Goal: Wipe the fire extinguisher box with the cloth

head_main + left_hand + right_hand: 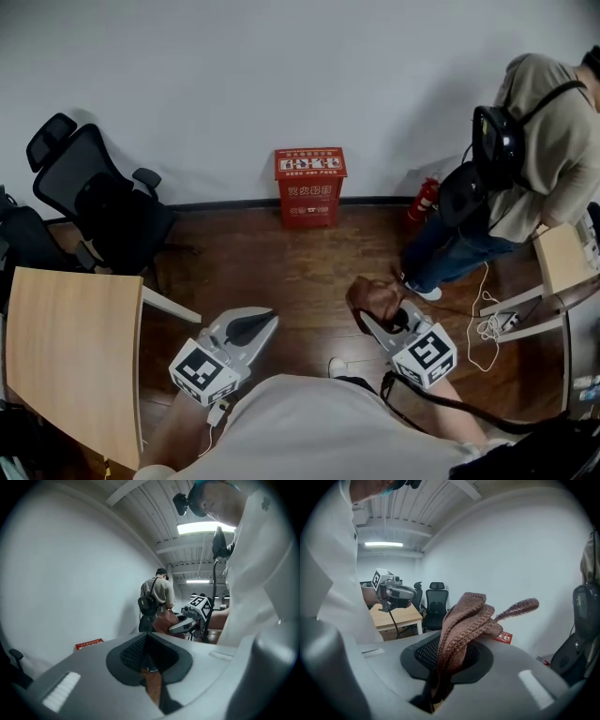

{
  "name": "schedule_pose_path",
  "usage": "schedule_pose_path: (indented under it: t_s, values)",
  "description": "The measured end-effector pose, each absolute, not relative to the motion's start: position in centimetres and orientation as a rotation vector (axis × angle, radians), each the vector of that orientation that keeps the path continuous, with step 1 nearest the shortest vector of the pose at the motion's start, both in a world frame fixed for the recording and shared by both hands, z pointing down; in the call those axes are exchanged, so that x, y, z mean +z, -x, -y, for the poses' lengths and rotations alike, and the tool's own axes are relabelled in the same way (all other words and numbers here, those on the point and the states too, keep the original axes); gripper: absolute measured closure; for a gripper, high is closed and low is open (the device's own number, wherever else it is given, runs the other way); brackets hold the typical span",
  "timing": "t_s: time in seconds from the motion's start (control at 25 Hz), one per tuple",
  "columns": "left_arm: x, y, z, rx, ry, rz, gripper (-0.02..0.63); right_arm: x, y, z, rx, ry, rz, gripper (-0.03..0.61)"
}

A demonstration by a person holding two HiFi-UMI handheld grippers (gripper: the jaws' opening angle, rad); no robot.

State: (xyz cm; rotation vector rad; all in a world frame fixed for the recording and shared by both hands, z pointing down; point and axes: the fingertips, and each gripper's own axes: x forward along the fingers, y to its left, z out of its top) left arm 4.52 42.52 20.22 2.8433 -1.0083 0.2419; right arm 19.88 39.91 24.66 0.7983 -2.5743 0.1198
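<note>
The red fire extinguisher box (309, 186) stands on the wooden floor against the white wall, well ahead of both grippers. It also shows small in the left gripper view as the red box (89, 644), and peeks out behind the cloth as the box (505, 637). My right gripper (380, 314) is shut on a brown knitted cloth (373, 297), which bunches up out of the jaws as the cloth (464, 625). My left gripper (251, 327) is held low to the left, its jaws together with nothing between them.
A black office chair (103, 202) stands at the left by a wooden table (70, 356). A person with a backpack (525, 159) bends over a desk (562, 258) at the right. A red extinguisher (424, 199) and white cables (487, 328) lie nearby.
</note>
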Motion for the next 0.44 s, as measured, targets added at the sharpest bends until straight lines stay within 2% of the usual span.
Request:
schedule_pose_path:
  t_s: [0.2, 0.44]
  values:
    - [20.3, -1.3, -44.3, 0.206, -2.841, 1.001, 0.614, 24.5, -16.4, -41.5, 0.108, -0.792, 2.575, 0.526]
    - [21.2, -1.2, -45.2, 0.137, -2.857, 0.949, 0.614, 23.9, -16.2, -43.5, 0.08, -0.816, 2.535, 0.526]
